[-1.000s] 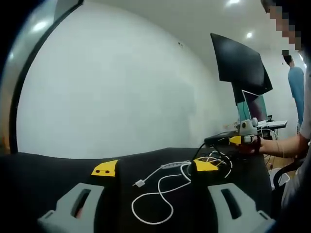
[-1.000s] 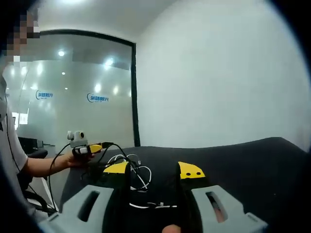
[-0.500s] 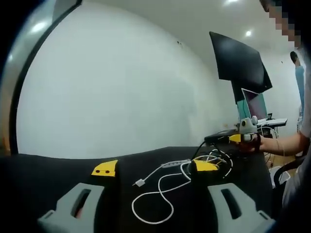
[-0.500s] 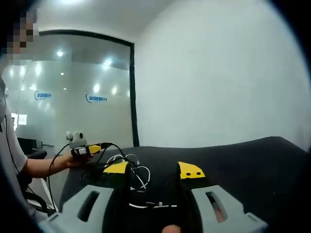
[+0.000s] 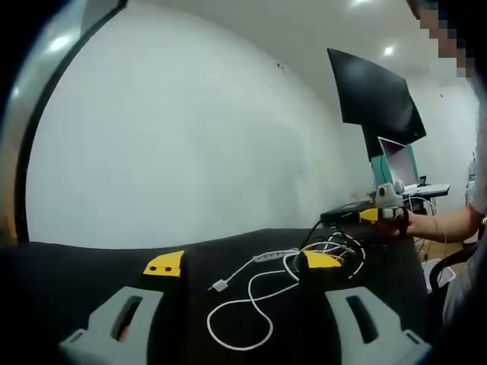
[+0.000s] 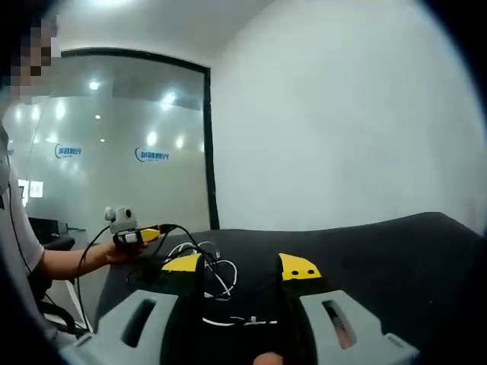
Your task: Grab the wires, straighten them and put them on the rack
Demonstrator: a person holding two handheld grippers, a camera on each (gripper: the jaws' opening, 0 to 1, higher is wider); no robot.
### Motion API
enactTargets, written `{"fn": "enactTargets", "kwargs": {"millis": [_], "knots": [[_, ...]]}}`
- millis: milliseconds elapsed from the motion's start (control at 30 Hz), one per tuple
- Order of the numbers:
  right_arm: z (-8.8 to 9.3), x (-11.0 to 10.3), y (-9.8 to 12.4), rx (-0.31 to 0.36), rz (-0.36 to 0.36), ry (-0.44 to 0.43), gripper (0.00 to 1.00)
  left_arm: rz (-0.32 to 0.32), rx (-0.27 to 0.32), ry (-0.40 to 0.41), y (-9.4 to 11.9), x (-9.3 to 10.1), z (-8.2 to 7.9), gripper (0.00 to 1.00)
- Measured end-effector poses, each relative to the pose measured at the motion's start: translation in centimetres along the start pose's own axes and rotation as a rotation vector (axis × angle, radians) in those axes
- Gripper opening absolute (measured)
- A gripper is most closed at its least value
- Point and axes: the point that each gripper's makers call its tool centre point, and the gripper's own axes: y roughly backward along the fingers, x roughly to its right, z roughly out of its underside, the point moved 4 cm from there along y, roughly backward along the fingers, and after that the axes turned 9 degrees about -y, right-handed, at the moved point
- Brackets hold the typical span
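Two yellow-tipped grey jaws of the left gripper rise from the bottom of the left gripper view, spread wide apart with nothing between them but the black tabletop. A thin white cable with a small plug end lies looped on the cloth at lower centre, just beside the right-hand jaw. Behind that jaw, at centre right, a tangle of black and white wires sits on the table, and the right gripper hovers close above it in a person's hand. A dark wall-mounted screen hangs at upper right.

In the right gripper view, the right gripper's own jaws stand open, the wire tangle lying around the left-hand jaw at lower centre. The left gripper shows at centre left, held by a hand, before a glass partition.
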Motion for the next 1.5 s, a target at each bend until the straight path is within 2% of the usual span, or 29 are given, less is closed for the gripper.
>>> {"fn": "enactTargets", "kwargs": {"millis": [333,533,933,1000,1033,1167,1233,1333,1367,1400,1467,1500], "knots": [[0.3,-0.6,0.1,-0.007,-0.017,-0.028,0.35,-0.005,-0.005,-0.002,0.0,0.1,0.0,0.61],[0.3,-0.5,0.2,-0.003,0.010,0.003,0.35,-0.010,-0.005,0.003,0.1,0.1,0.0,0.61],[0.8,-2.8,0.2,-0.002,-0.027,0.059,0.35,-0.012,0.001,0.007,0.1,-0.3,0.0,0.61],[0.5,-3.2,0.4,0.021,-0.038,0.036,0.35,-0.015,0.003,0.008,0.2,-0.4,0.0,0.61],[0.2,-2.6,0.4,0.028,-0.035,0.029,0.35,-0.015,0.006,0.009,0.2,-0.4,0.0,0.61],[-0.1,-2.4,0.5,0.054,-0.013,0.006,0.35,-0.019,0.010,0.008,0.2,-0.5,-0.1,0.61],[-1.2,-2.4,0.8,0.131,-0.002,-0.079,0.35,-0.028,0.009,0.008,0.2,-0.7,-0.1,0.60],[-2.4,-1.7,1.6,0.204,0.003,-0.164,0.33,-0.125,0.014,0.005,0.7,-2.1,-0.4,0.56],[-2.8,-0.5,1.9,0.226,0.024,-0.199,0.31,-0.167,0.032,0.018,1.0,-2.8,-0.6,0.55],[-2.9,0.1,2.0,0.239,0.043,-0.215,0.31,-0.211,0.047,0.051,1.5,-3.8,-0.8,0.53],[-3.0,0.9,2.1,0.236,0.077,-0.267,0.30,-0.248,0.064,0.119,2.0,-4.8,-0.7,0.50],[-3.3,1.4,2.1,0.243,0.089,-0.324,0.29,-0.256,0.065,0.147,2.2,-5.1,-0.6,0.49]]}}
